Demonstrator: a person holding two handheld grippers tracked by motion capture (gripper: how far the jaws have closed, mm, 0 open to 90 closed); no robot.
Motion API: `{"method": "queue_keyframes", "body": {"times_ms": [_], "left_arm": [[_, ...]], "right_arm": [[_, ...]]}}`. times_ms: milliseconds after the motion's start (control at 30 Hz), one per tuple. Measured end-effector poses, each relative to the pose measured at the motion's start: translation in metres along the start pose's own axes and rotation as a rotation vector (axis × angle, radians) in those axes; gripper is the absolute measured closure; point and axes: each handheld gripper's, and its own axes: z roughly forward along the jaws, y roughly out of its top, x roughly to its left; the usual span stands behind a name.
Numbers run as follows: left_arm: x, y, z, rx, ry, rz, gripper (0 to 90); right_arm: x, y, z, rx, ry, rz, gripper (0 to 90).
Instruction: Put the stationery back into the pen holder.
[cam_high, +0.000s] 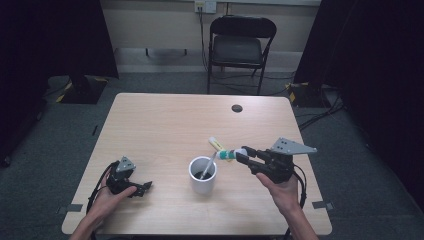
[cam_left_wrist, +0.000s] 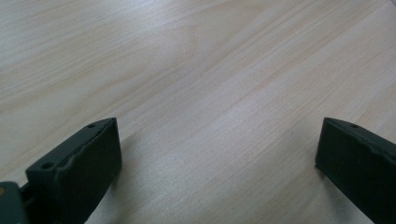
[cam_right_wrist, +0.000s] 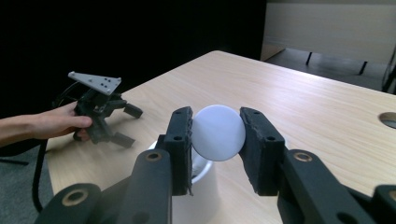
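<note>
White and round at its near end, a tube (cam_right_wrist: 218, 132) sits clamped between the two black jaws of the right gripper (cam_right_wrist: 217, 140), whose pads press on both of its sides. From above, the tube (cam_high: 223, 150) is held off the table, slanting away from the gripper (cam_high: 243, 154) over the far rim of a white mug (cam_high: 202, 179) with a stirrer (cam_high: 208, 165) leaning in it. Well apart to the left, the left gripper (cam_high: 146, 187) rests on the wooden table (cam_left_wrist: 196, 74), jaws wide apart with nothing between them.
</note>
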Motion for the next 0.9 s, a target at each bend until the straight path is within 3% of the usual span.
{"method": "queue_keyframes", "body": {"times_ms": [200,400,633,900], "left_arm": [[0.000,0.000,0.000,0.000,0.000,0.000,0.0],[0.000,0.000,0.000,0.000,0.000,0.000,0.0],[0.000,0.000,0.000,-0.002,0.000,-0.003,0.0],[0.000,0.000,0.000,-0.003,0.000,-0.004,0.0]], "right_arm": [[0.009,-0.002,0.016,0.031,0.038,-0.020,65.5],[0.020,-0.002,0.046,0.074,0.075,-0.049,65.5],[0.022,-0.007,0.071,0.135,0.081,-0.066,65.5],[0.024,-0.011,0.084,0.176,0.074,-0.073,65.5]]}}
